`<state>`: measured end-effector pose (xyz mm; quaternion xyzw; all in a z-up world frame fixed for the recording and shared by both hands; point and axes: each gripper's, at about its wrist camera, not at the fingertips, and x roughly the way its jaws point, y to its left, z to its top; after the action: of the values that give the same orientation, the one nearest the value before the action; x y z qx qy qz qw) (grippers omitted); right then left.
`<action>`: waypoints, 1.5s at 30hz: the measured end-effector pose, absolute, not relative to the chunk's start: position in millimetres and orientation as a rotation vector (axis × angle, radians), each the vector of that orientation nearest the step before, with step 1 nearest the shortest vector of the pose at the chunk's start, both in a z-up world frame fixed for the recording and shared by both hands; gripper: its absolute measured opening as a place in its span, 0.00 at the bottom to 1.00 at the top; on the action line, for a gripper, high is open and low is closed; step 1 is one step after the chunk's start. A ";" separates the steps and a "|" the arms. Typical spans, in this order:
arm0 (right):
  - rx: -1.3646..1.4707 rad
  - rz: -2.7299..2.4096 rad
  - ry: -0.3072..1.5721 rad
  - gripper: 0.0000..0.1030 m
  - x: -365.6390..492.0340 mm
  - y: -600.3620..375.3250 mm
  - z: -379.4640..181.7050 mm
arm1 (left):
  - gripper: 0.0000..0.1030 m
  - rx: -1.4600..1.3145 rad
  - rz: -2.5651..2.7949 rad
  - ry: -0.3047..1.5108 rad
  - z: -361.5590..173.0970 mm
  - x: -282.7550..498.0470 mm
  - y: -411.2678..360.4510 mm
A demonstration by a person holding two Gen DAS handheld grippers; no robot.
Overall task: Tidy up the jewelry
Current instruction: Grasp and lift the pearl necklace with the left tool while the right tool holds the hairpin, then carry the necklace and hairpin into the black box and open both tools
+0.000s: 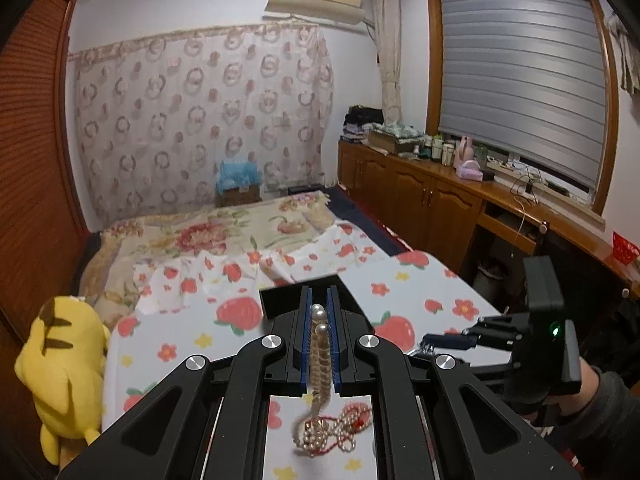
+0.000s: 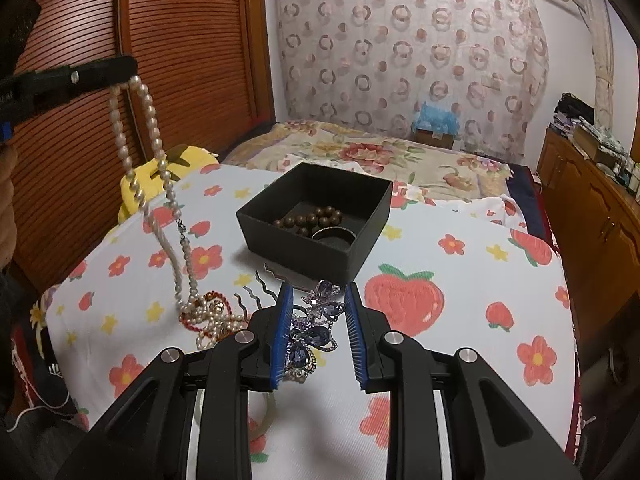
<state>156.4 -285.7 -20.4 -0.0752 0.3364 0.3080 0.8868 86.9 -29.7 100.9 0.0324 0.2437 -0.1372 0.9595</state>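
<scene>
My left gripper (image 1: 319, 322) is pinched tight on the pearl necklace (image 2: 154, 128) — its strands hang down to a tangled heap (image 2: 208, 316) on the strawberry-print sheet (image 2: 420, 240). My right gripper (image 2: 318, 320) stands partly open around a purple crystal hair comb (image 2: 316, 320); whether the pads press it, I cannot tell. Beyond it sits the black box (image 2: 316, 220), holding brown beads (image 2: 316, 216) — and a ring-shaped piece (image 2: 334, 236).

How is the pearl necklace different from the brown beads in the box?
The pearl necklace is white; the brown beads are dark. The pearl necklace hangs long from the left claw, its end piled on the bedsheet; the brown beads lie bunched inside the black box. Both are strings of round beads.
</scene>
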 end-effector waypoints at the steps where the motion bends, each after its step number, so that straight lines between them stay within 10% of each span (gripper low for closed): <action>1: -0.155 0.640 0.699 0.28 157.6 -285.8 -19.8 | 0.06 0.071 -0.275 0.487 105.1 87.7 -30.8; 29: -0.097 0.602 0.676 0.28 231.1 -273.1 2.1 | 0.06 0.124 -0.187 0.440 160.4 169.5 -51.7; 45: -0.129 0.604 0.716 0.28 260.0 -243.1 -19.8 | 0.06 0.119 -0.138 0.549 103.4 224.5 -52.4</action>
<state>260.0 -243.1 -19.8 -0.0621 0.3450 0.2907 0.8903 224.5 -52.4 103.4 0.0588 0.2709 -0.0682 0.9584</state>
